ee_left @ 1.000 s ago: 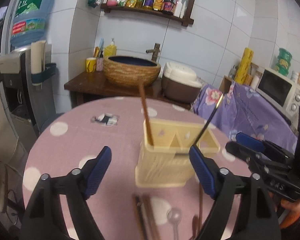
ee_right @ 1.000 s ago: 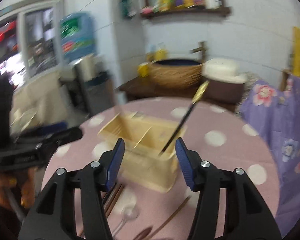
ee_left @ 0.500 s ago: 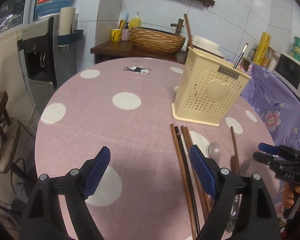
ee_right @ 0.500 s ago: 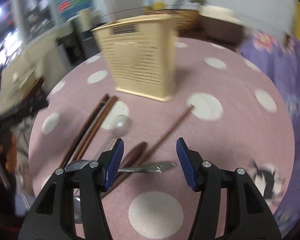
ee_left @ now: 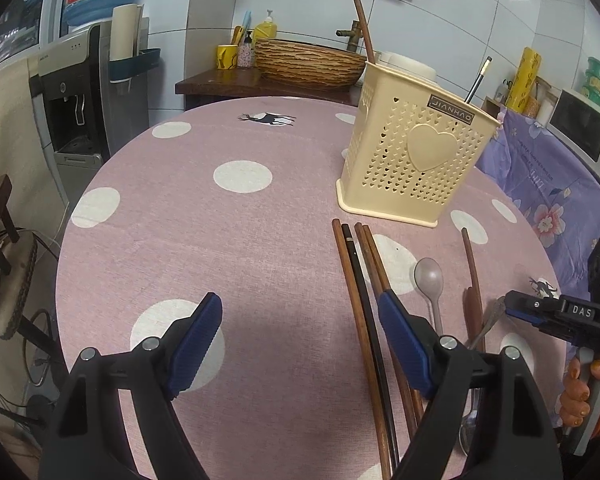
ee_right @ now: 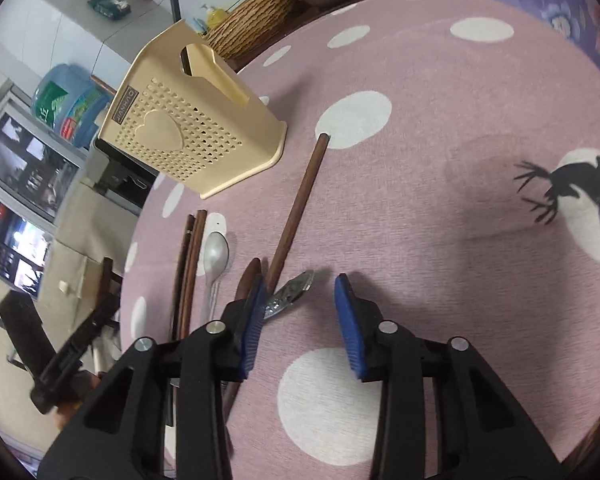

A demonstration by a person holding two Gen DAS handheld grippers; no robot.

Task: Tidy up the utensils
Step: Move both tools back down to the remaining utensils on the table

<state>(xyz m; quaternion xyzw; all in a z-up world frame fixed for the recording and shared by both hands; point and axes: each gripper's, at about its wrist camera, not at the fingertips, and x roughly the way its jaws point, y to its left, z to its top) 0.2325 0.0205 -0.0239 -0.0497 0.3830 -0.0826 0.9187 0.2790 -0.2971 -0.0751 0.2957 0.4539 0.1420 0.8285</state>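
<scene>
While two utensils are already standing in the cream holder (ee_left: 416,160), a brown chopstick (ee_left: 363,28) rising from its far corner and a thin dark one with a pale tip (ee_left: 477,80) leaning out near the label, most of the job is still waiting on the pink spotted surface (ee_left: 220,240). A bundle of brown and black chopsticks (ee_left: 360,288) is lying just in front of the holder, with a pale spoon (ee_left: 429,280) beside it, then a long dark wooden utensil (ee_left: 473,280), and a metal utensil (ee_right: 292,294) whose engraved end is resting across the wooden one's lower part. By my reading, then, the sorting is sitting at an early stage: two pieces are in, and at least seven are remaining loose. The left tool (ee_left: 300,344) is hanging wide apart above the surface with nothing between its blue pads, its right-hand pad overlapping the chopstick bundle in the view, though whether it is touching them I cannot tell. The right tool (ee_right: 300,320) is closing at this moment; the tip of the metal utensil is poking into the gap next to its left-hand pad, but the pads are not yet pressing on anything, and the right-hand pad is standing well clear. That metal piece is looking like the likely next one to go, though this is only a guess from where the pads are sitting.
</scene>
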